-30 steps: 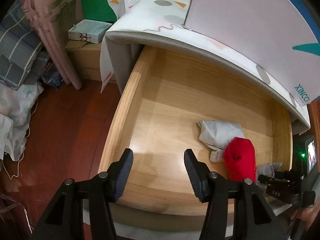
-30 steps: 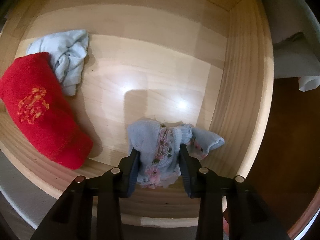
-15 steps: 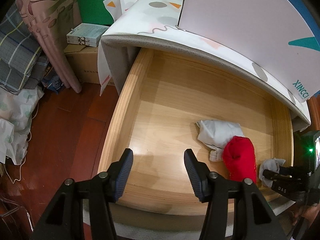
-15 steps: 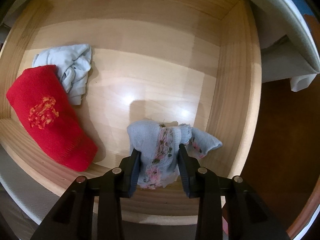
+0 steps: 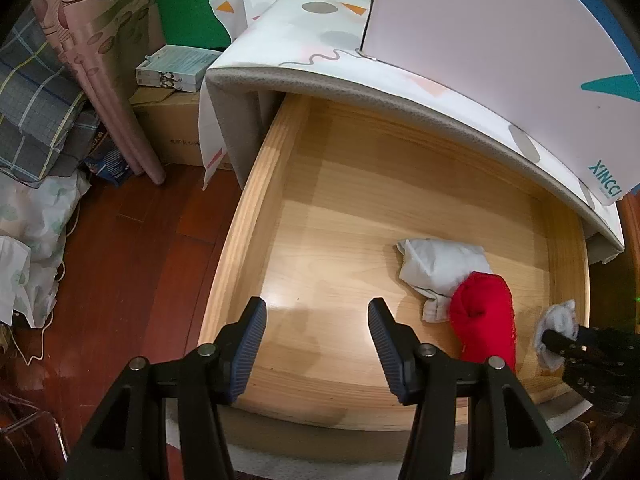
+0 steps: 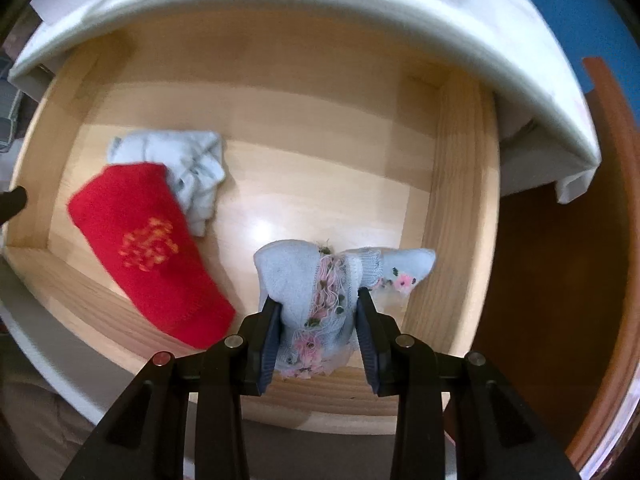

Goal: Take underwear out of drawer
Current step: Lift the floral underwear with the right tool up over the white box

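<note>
The wooden drawer (image 5: 240, 240) stands pulled open. My right gripper (image 6: 316, 312) is shut on pale blue floral underwear (image 6: 320, 280) and holds it above the drawer's front right corner; it also shows in the left wrist view (image 5: 556, 320). A red piece (image 6: 148, 248) and a white crumpled piece (image 6: 192, 164) lie on the drawer floor, touching each other; both show in the left wrist view too, red (image 5: 484, 316) and white (image 5: 440, 264). My left gripper (image 5: 316, 328) is open and empty above the drawer's front left part.
A mattress with a patterned sheet (image 5: 320, 40) overhangs the drawer's back. A white board (image 5: 500, 40) lies on it. Cardboard box with a small carton (image 5: 176, 68), rolled mat (image 5: 100, 80) and bedding (image 5: 32, 112) stand left on the red wooden floor (image 5: 132, 264).
My right gripper has lifted and pulled back with the floral underwear, so more of the drawer and mattress shows. My left gripper has barely moved.
</note>
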